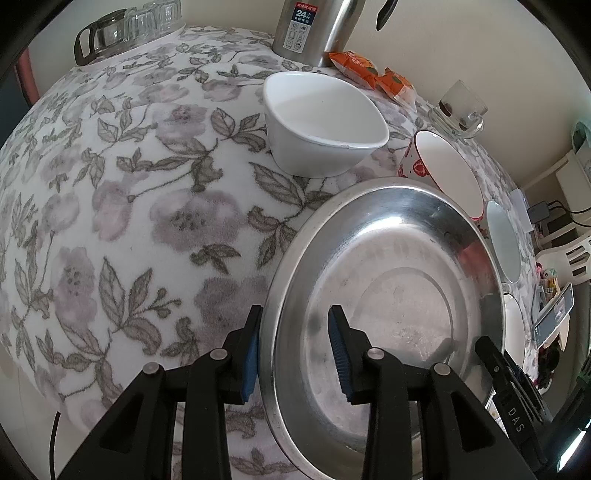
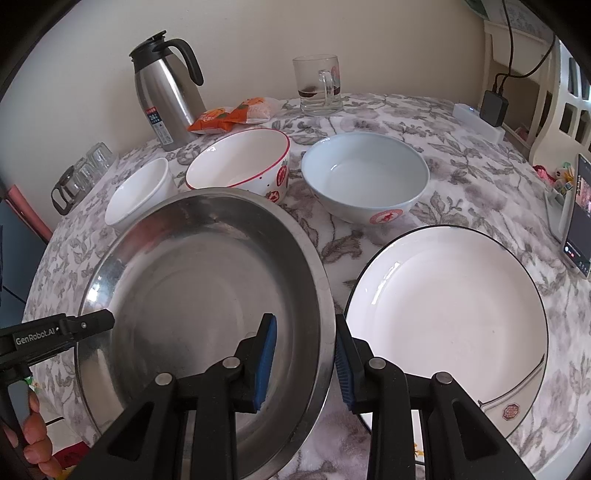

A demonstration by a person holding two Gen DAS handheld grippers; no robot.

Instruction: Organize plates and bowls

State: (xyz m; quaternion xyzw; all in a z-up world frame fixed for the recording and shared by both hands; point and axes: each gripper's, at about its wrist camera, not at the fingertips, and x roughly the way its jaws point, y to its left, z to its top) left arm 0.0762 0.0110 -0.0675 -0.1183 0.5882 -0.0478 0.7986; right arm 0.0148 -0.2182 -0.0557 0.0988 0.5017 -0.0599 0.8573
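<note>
A wide steel plate (image 1: 388, 277) (image 2: 203, 277) is held from both sides. My left gripper (image 1: 295, 350) straddles its left rim, one blue pad outside and one inside, shut on it. My right gripper (image 2: 306, 365) grips the opposite rim the same way. The plate's far edge hides the bowls' bases, so it seems raised off the cloth. Behind it stand a small white bowl (image 1: 325, 122) (image 2: 140, 192), a red-rimmed bowl (image 1: 447, 173) (image 2: 240, 162) and a pale blue bowl (image 2: 365, 177). A white plate (image 2: 443, 314) with a dark rim lies to the right.
At the back of the floral tablecloth (image 1: 129, 221) stand a steel thermos (image 2: 166, 92), orange snack packets (image 2: 229, 114) and a glass mug (image 2: 317, 85). A glass pot and tumblers (image 1: 110, 33) sit far left. A phone (image 2: 578, 214) leans at the right edge.
</note>
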